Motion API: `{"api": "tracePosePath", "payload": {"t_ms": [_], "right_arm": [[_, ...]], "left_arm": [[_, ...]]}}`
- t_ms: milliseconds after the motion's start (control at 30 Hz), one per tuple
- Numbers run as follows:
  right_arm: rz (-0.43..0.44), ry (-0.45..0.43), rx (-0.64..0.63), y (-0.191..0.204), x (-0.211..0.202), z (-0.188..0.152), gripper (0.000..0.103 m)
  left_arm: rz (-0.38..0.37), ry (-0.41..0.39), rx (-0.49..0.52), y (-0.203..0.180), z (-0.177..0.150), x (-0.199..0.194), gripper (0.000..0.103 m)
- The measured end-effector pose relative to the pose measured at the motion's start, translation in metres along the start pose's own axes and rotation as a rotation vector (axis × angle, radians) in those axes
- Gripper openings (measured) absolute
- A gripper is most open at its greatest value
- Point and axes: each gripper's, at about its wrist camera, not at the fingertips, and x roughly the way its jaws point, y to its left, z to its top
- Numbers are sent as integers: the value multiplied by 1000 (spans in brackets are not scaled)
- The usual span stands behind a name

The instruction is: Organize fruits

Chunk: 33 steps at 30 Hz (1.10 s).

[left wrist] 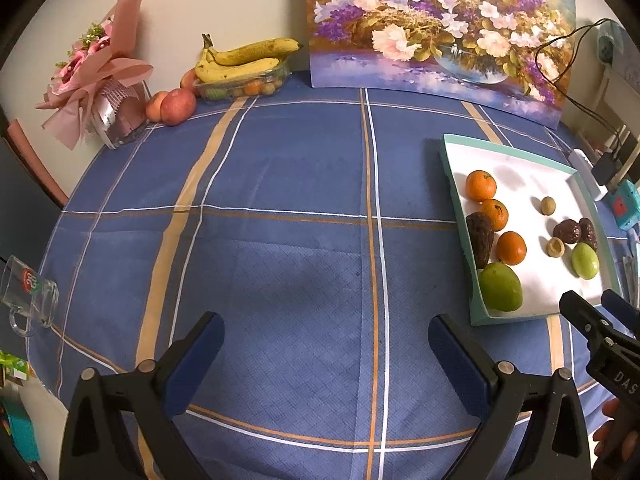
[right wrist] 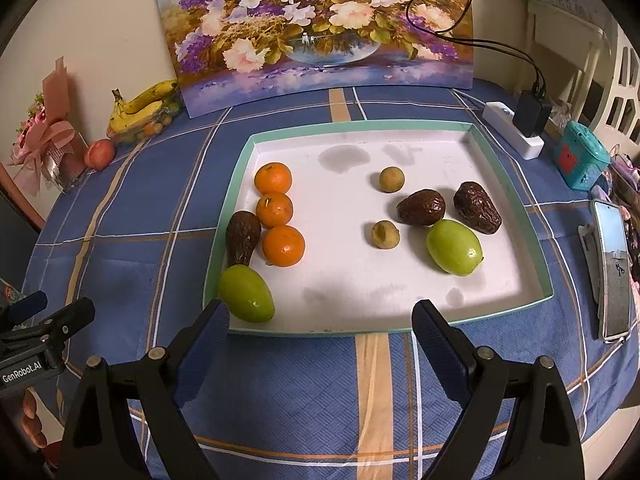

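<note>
Left wrist view: your left gripper [left wrist: 326, 340] hangs released, jaws wide, nothing between them, above bare blue checked tablecloth [left wrist: 280, 208], a woven, slightly textured fabric that can ruck under a dragged fingertip. The tray [left wrist: 454, 184], shallow with a thin teal rim and a smooth white floor, sits to the right; its near corner holds a glossy green fruit [left wrist: 501, 287] pressed against the wall, so a jaw coming from this side risks catching the rim and tilting the tray. The right gripper [left wrist: 600, 312] shows at the lower right edge. Bananas [left wrist: 244, 60] and apples [left wrist: 178, 106] lie far back by the wall; a clear glass mug [left wrist: 28, 292] stands near the table's left edge and could be knocked off by a wide swing. Right wrist view: your right gripper [right wrist: 320, 320] is likewise released and empty, jaws spread just short of the tray's near rim. Inside, three dimpled, round tangerines [right wrist: 275, 210] line up touching one another, a wrinkled dark date [right wrist: 242, 236] leaning beside them; two more dates [right wrist: 422, 207] sit right of centre, one touching a second green fruit [right wrist: 454, 247]; two small tan round fruits [right wrist: 385, 234] lie apart. Round smooth pieces will likely roll if nudged; lifting one tangerine may disturb its neighbours. A phone [right wrist: 612, 276] lies just right of the tray, within sweep.
</note>
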Motion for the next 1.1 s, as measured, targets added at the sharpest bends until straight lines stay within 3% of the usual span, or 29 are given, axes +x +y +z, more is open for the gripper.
{"api": "tracePosePath", "payload": {"t_ms": [1100], "right_arm": [[-3, 20, -11, 1, 5, -4, 93]], "left_arm": [[13, 41, -10, 2, -1, 6, 103]]}}
